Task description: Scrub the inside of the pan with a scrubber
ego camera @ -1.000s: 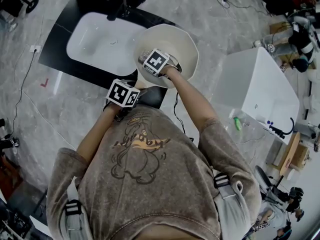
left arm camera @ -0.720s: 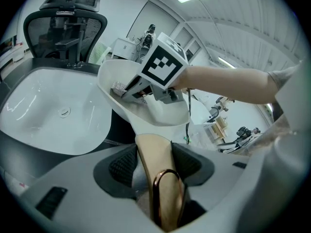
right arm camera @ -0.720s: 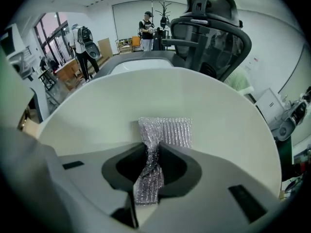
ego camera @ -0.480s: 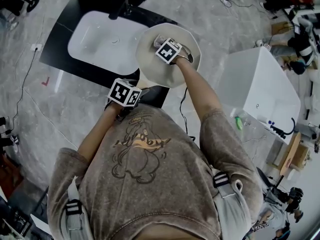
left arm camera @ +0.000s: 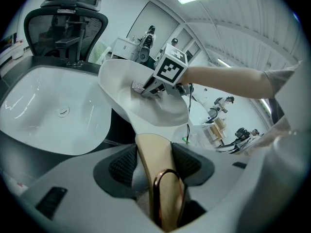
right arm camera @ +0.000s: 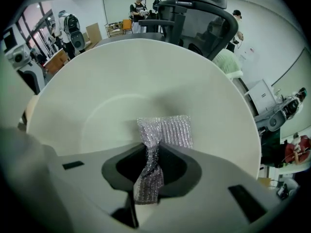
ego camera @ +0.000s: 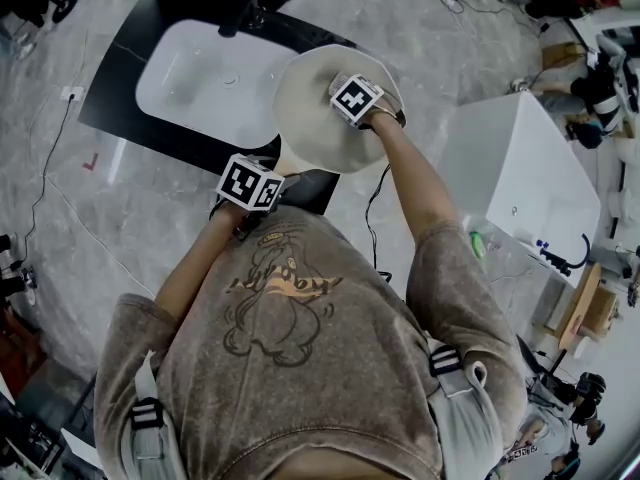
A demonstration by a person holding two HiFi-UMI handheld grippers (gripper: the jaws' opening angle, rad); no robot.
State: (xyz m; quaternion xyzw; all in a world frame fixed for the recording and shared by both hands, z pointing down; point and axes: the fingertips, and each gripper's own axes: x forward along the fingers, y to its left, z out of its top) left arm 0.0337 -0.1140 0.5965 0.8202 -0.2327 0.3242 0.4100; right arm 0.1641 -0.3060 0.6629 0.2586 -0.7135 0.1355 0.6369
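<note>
Two grips hold: left gripper (left arm camera: 154, 160) clamps the pan (left arm camera: 146, 106) by its handle (left arm camera: 151, 147), right gripper (right arm camera: 151, 166) pinches the thin scrubber (right arm camera: 165, 130), which could twist out if pressed hard against the pan ahead.

Cream pan (ego camera: 312, 118), tan handle (left arm camera: 154, 157) with copper loop (left arm camera: 167, 171), silver glitter-mesh scrubber (right arm camera: 165, 130), white sink (ego camera: 190, 78) in black counter (ego camera: 110, 93).

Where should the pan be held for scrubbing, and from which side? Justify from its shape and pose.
Grip the handle, coming from its free end. It is a narrow flat bar sticking out from the wide pan, so jaws close across it, as the left gripper shows, leaving the inside free for the scrubber in the right gripper.
</note>
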